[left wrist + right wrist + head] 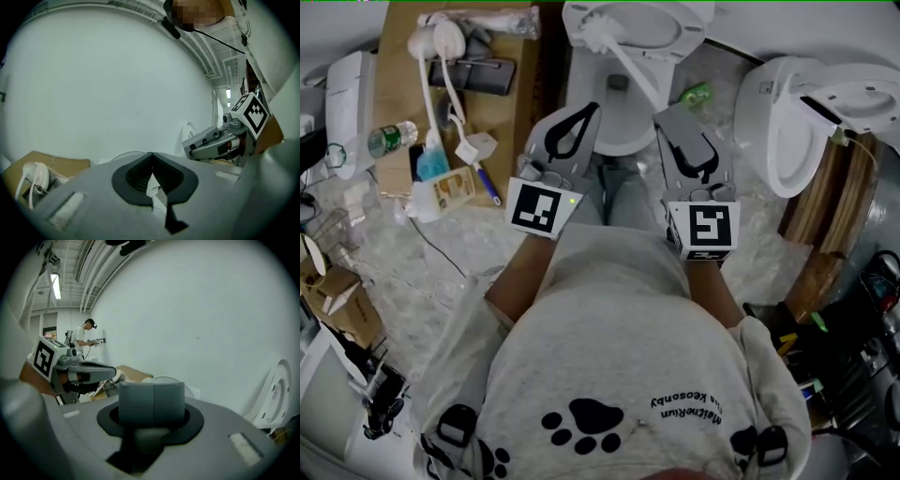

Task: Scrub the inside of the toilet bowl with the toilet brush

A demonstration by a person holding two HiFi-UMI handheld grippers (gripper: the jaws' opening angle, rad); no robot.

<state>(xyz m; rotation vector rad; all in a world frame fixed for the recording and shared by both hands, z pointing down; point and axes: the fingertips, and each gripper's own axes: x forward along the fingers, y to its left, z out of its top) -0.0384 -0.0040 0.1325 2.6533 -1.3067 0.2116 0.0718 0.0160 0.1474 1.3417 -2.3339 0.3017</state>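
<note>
- Currently: pre-grasp stage, scrubbing not begun. Neither tool holds anything.
- Far left edge of the floor: cardboard sheet (394, 94) carrying spare brushes and a bottle (389, 139). Not part of this job.
- left gripper (581, 114): held in front of the torso and aimed at the wall. Its own view shows the jaws (151, 157) meeting at the tips, with nothing between them.
- toilet bowl (623, 127): straight ahead, at the far middle edge of the floor, between the two tools.
- toilet brush (623, 61): white head lies at the toilet's far end, against what seems to be the raised seat. The handle slants down to the near right rim and ends just beside the right tool's tip. It is not gripped.
- right gripper (667, 117): pads pressed flat together in its own view (152, 401), empty.
- second toilet (787, 122): right edge of the floor, irrelevant.
- Judgement on the next move: part the right jaws, tilt down onto the handle end, and close squarely across the shaft. The handle is thin and round, so it will likely twist if pinched off-centre. Then swing the head down into the bowl.
</note>
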